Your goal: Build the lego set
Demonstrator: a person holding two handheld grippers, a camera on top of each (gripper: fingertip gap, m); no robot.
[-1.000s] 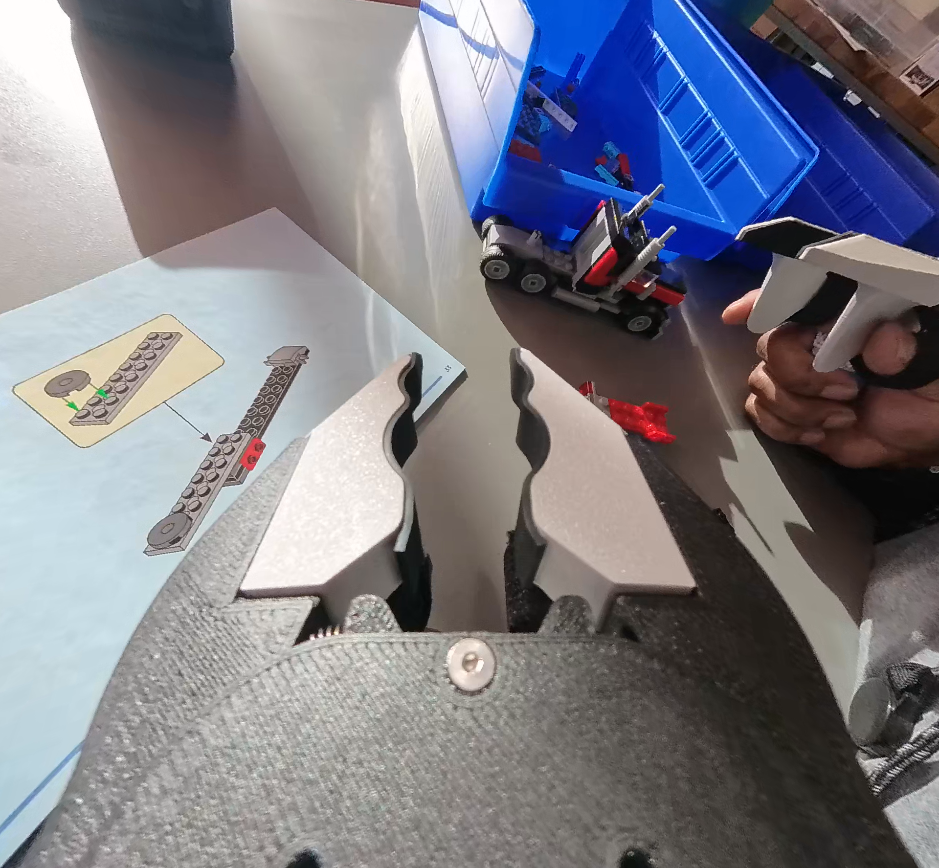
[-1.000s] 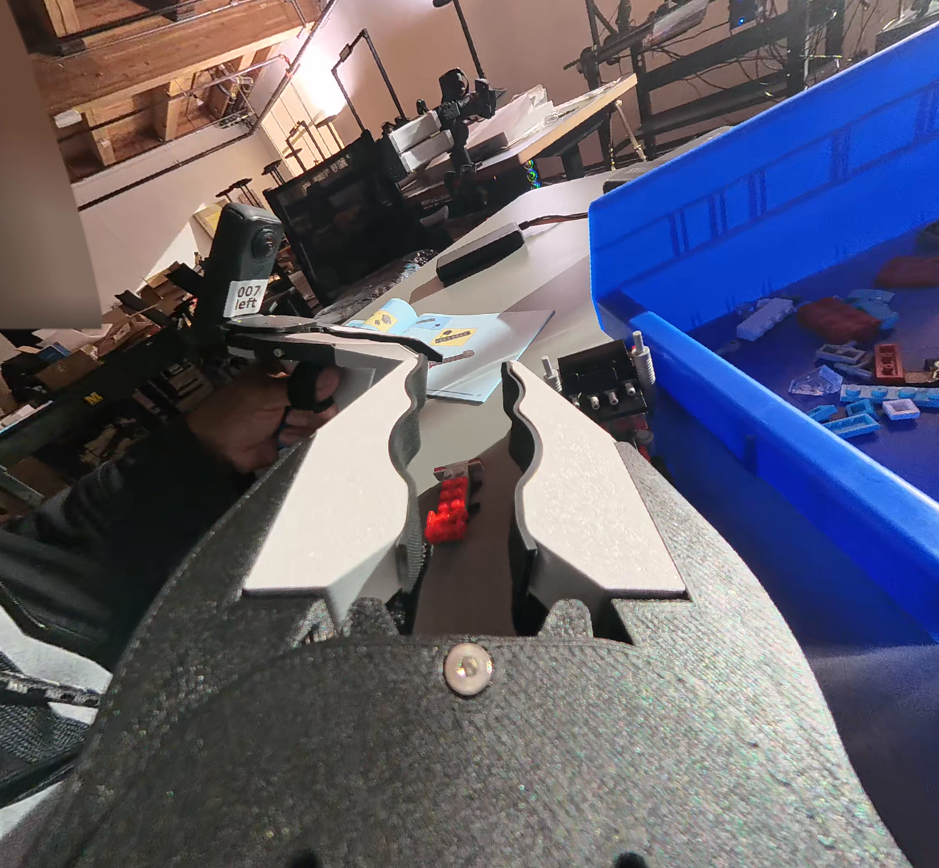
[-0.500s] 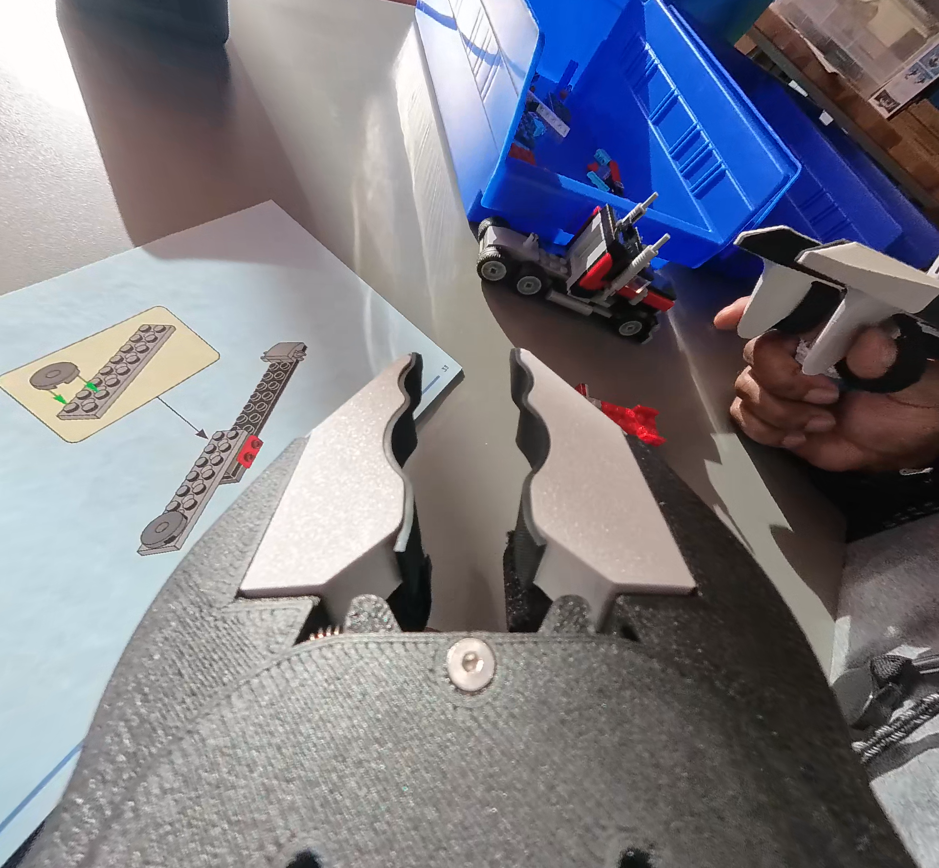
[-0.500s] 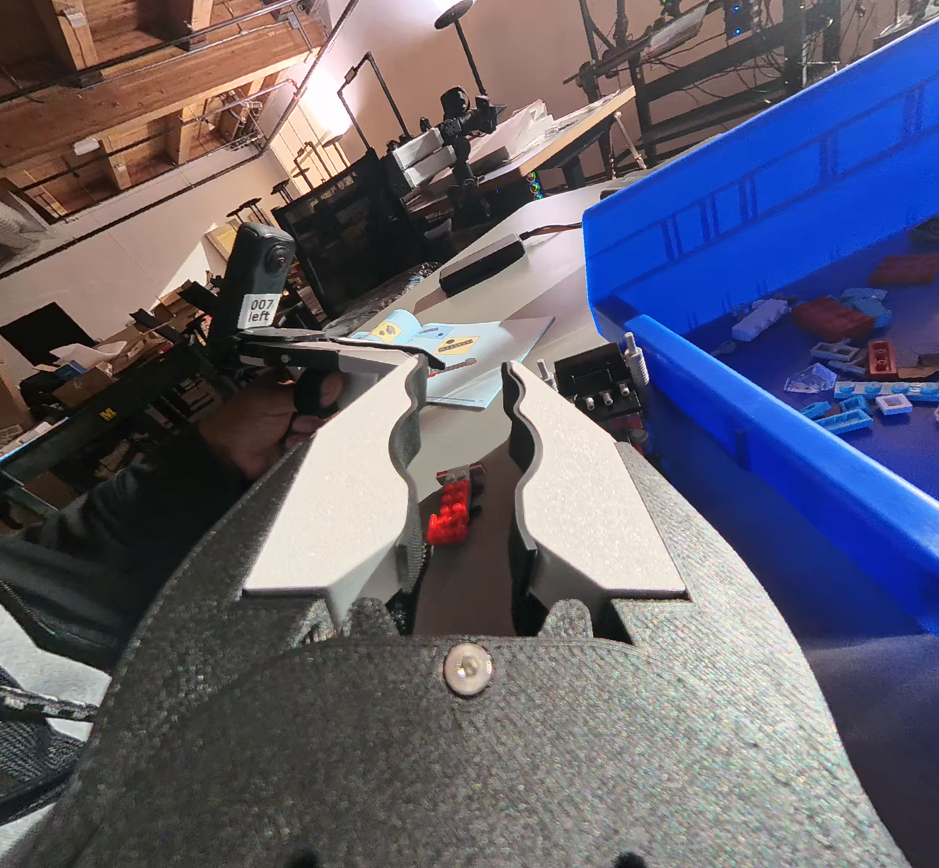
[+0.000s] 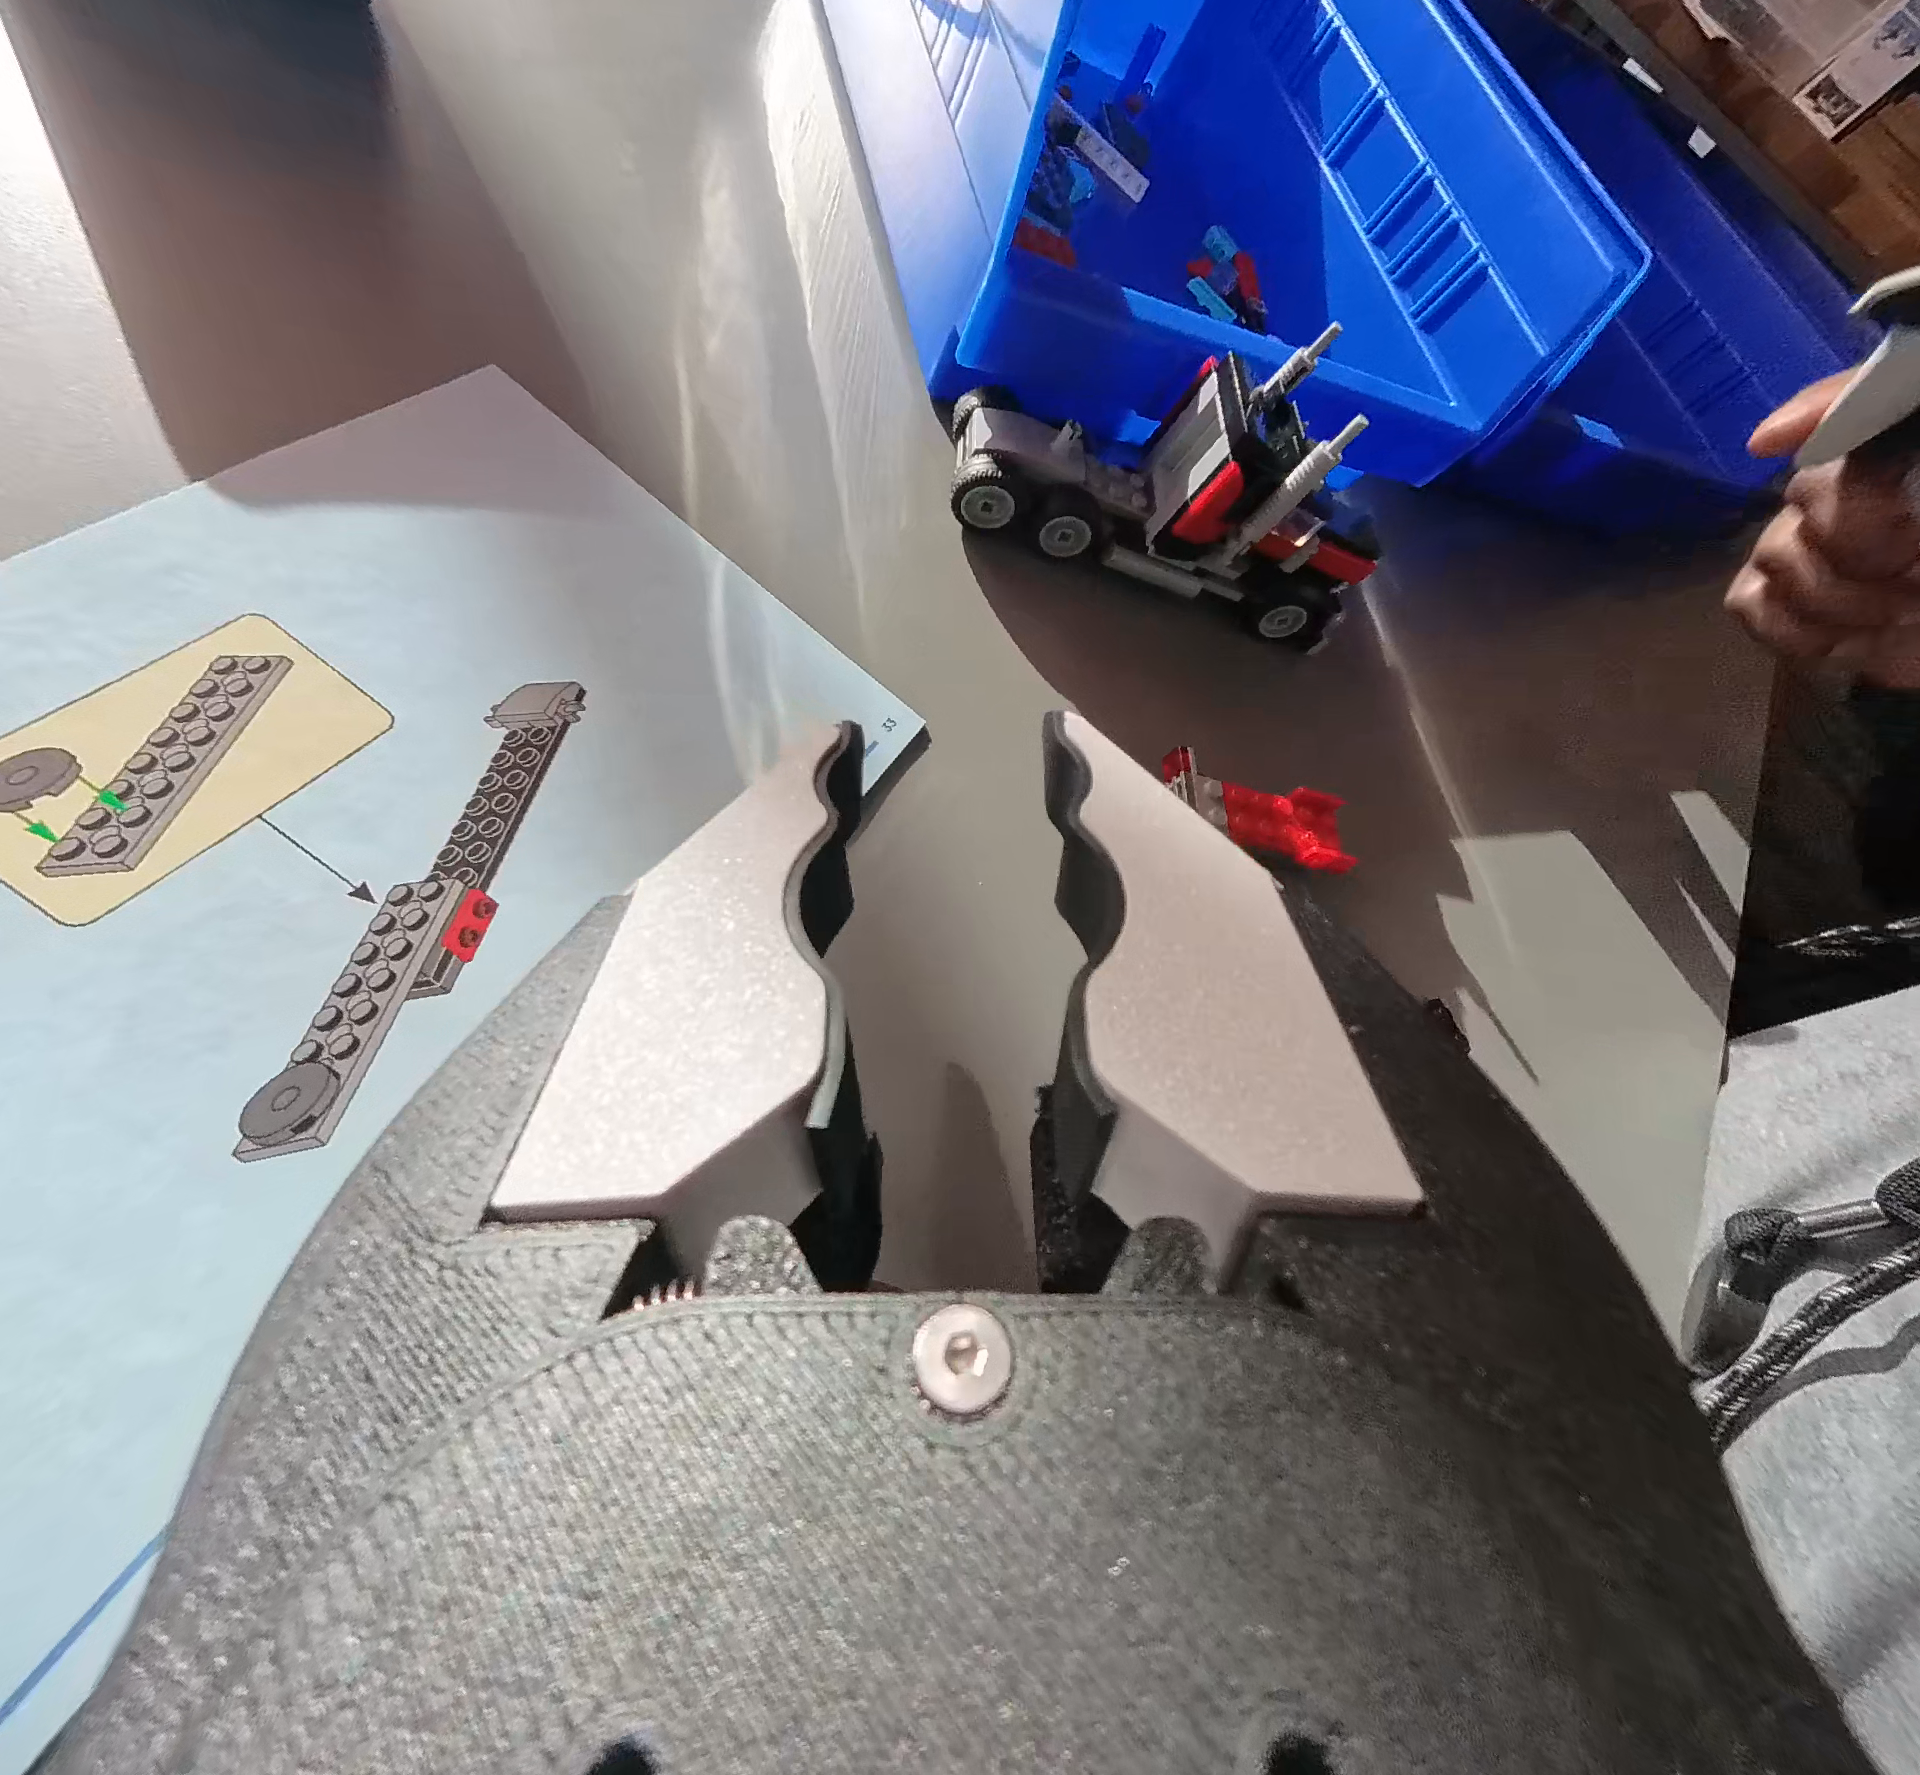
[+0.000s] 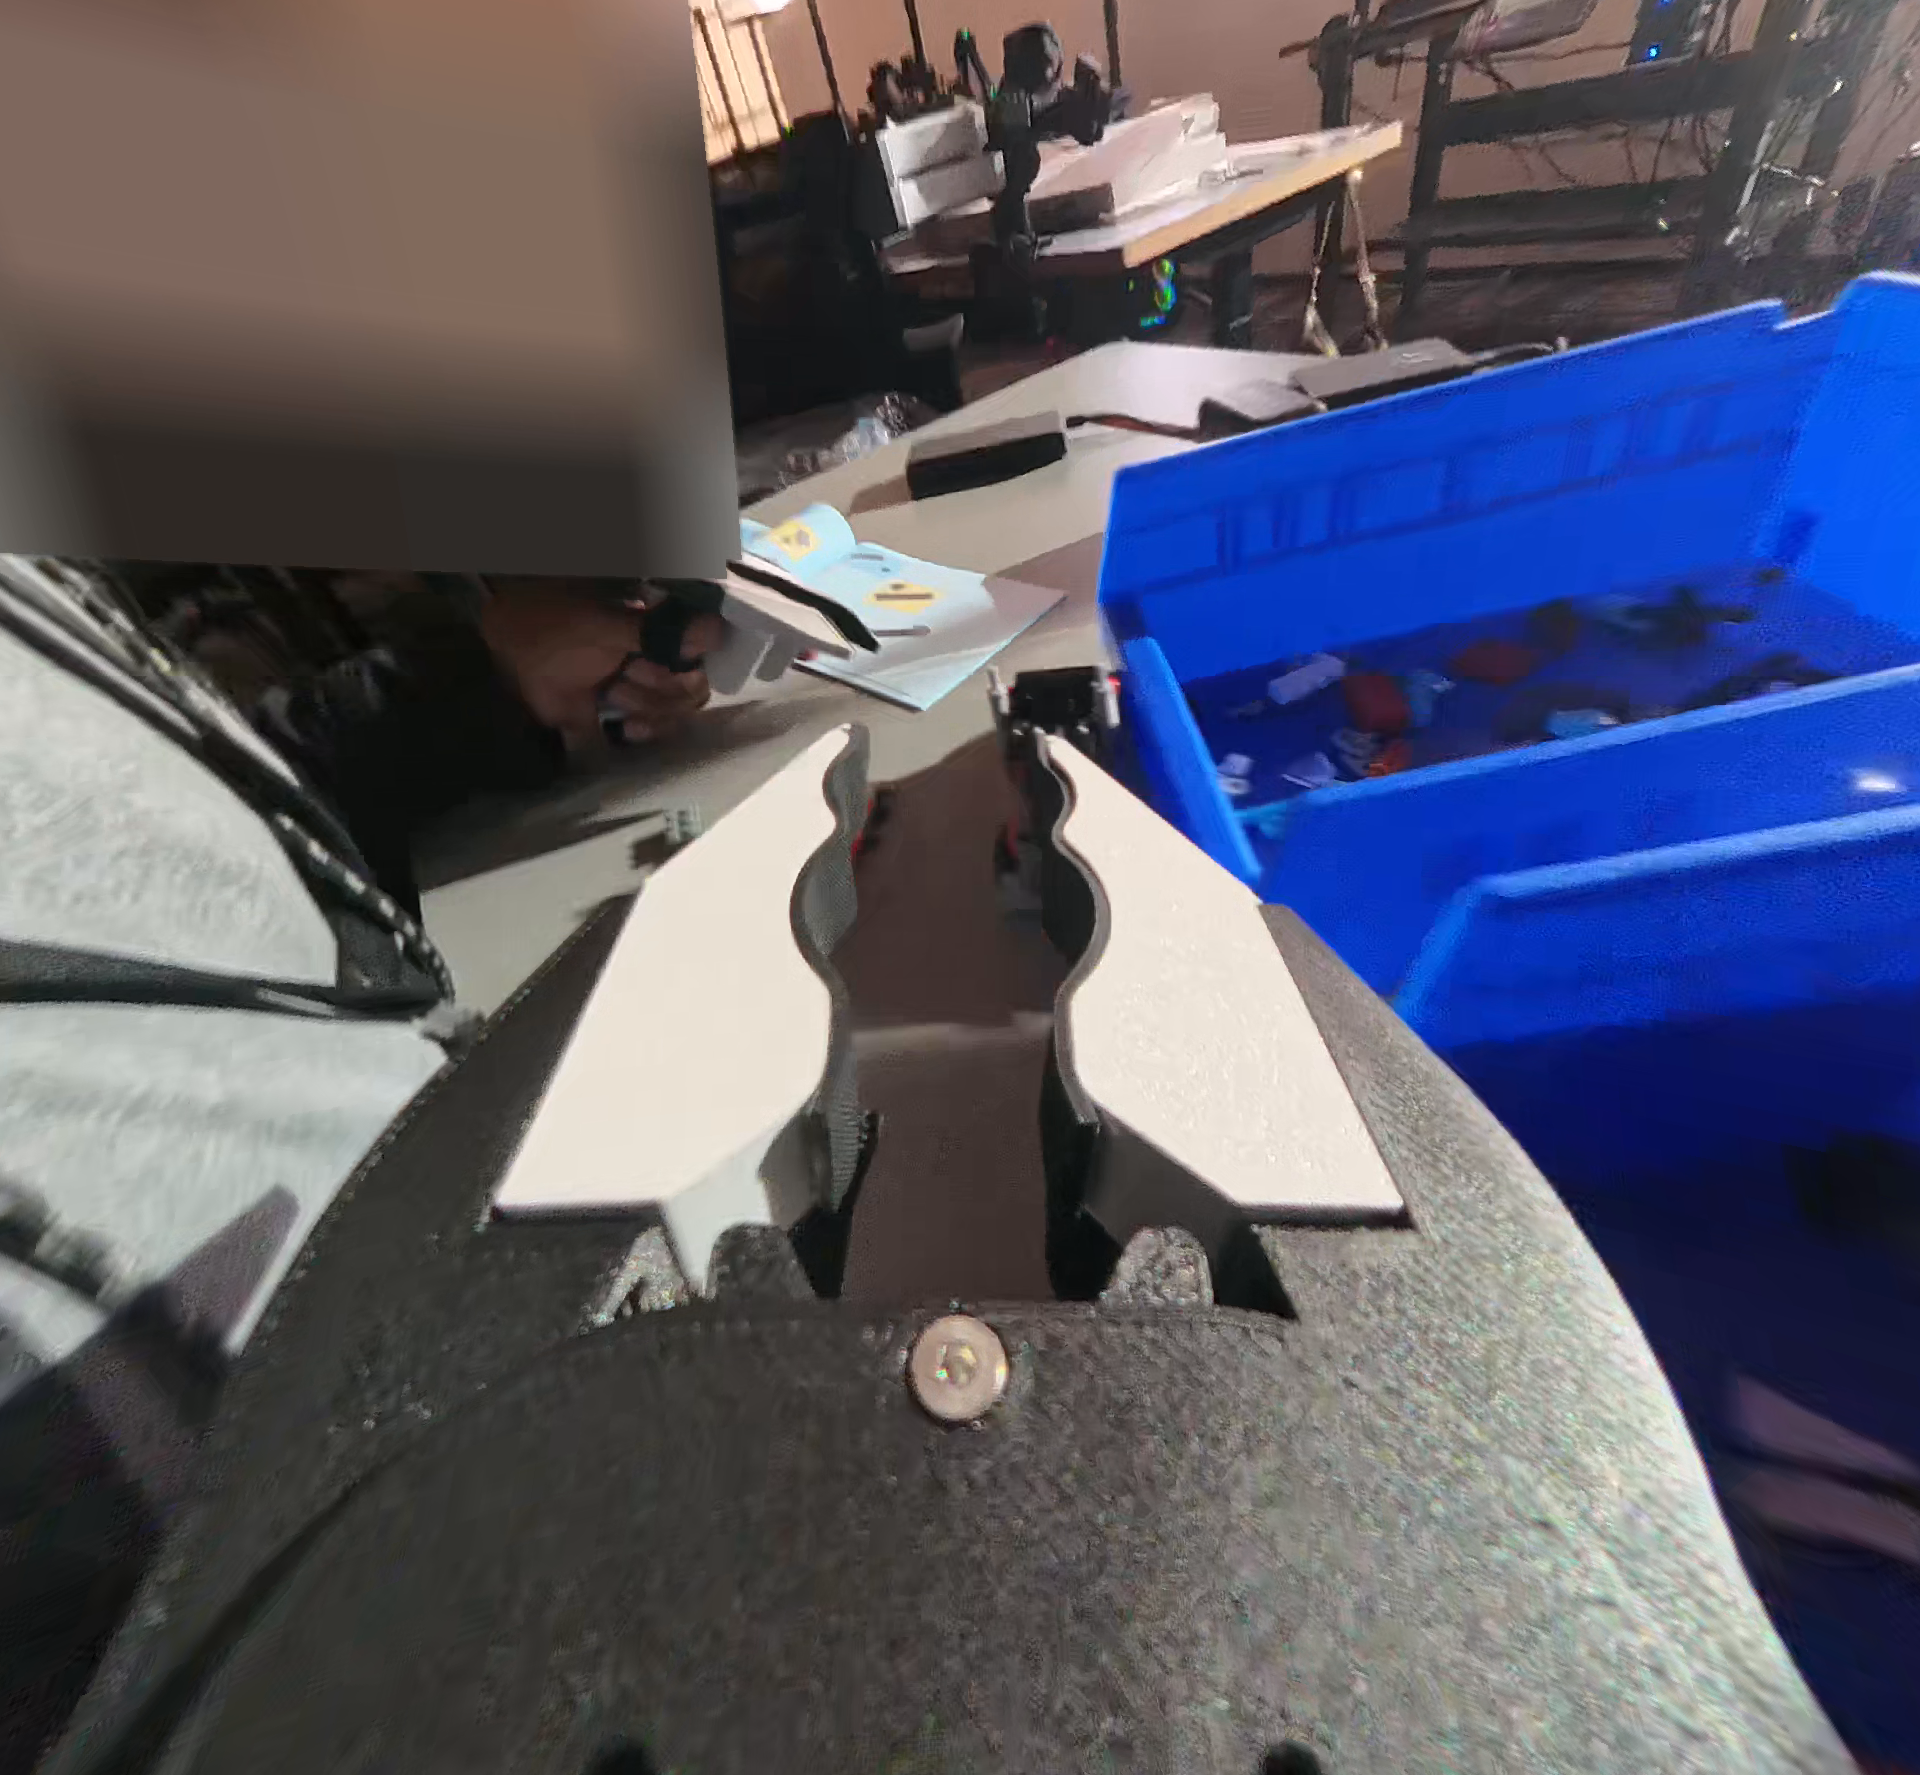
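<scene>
A built lego truck (image 5: 1153,499), black, red and grey, stands on the table in front of the blue bin (image 5: 1382,198). A small red lego piece (image 5: 1268,816) lies on the table just right of my left gripper (image 5: 951,738), which is open and empty over the table by the corner of the instruction booklet (image 5: 312,686). My right gripper (image 6: 951,749) is open and empty, low over the table, pointing at the truck's cab (image 6: 1055,697). The hand holding it shows at the right edge of the left wrist view (image 5: 1839,562). In the right wrist view the red piece is almost hidden behind the left finger.
The blue bin (image 6: 1455,499) holds several loose lego pieces. A second blue bin (image 6: 1662,946) stands nearer on the right. The booklet (image 6: 914,613) lies open beyond the left gripper (image 6: 790,624). A small grey piece (image 6: 681,826) lies on the table. A black box (image 6: 987,463) sits farther back. The left gripper's tips are roughly 25 centimeters from the right gripper's.
My right gripper has pulled back from the red piece and turned, moving toward the right edge of the left wrist view. My left gripper has shifted only slightly. Both stay open.
</scene>
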